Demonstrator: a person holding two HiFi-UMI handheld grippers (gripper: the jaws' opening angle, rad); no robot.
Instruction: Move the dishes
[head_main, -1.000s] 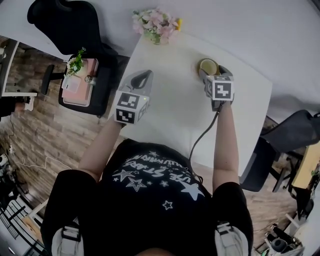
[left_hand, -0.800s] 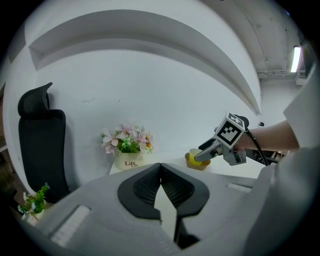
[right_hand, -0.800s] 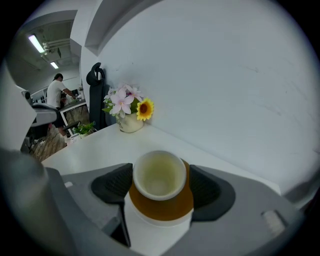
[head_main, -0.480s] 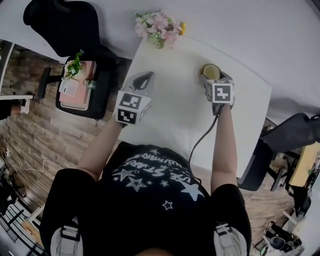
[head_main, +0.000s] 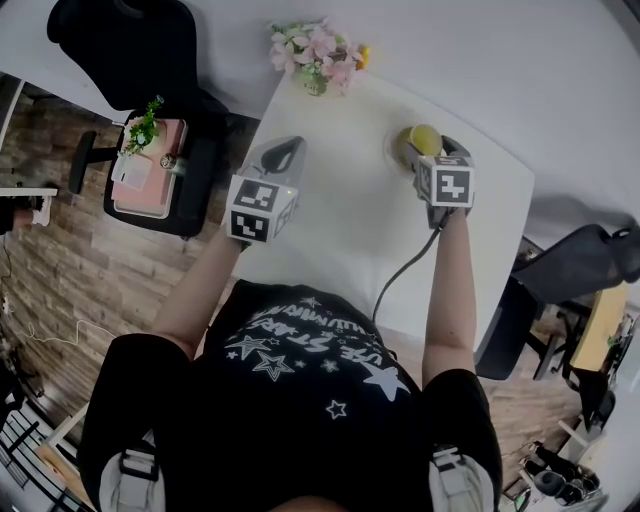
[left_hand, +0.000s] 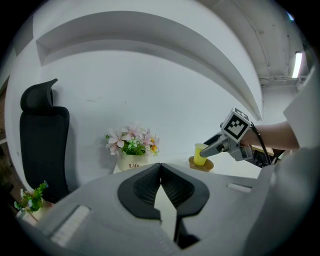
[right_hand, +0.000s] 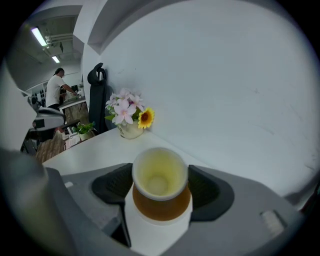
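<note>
White table against a white wall, and both grippers are out over it. At the table's 12 o'clock edge stands the flower pot, pink blooms with 1 yellow one. Over at 1 o'clock sits the yellow cup, resting on a brown saucer on the table top. The right gripper is right on it: in the right gripper view the cup stands upright between the 2 dark pads, mouth open and empty, and the jaws are clamped against its sides. The left gripper view confirms it from across the table, with the cup down on its saucer and the right gripper's tip on it.

The left gripper hangs over the table's 9 o'clock edge, well apart from the cup. Its jaws are pressed together with nothing between them.

Off the table at 10 o'clock there is a black chair, with a small green plant on a pink box below it. Far back in the right gripper view, a person stands at a counter at 10 o'clock.
</note>
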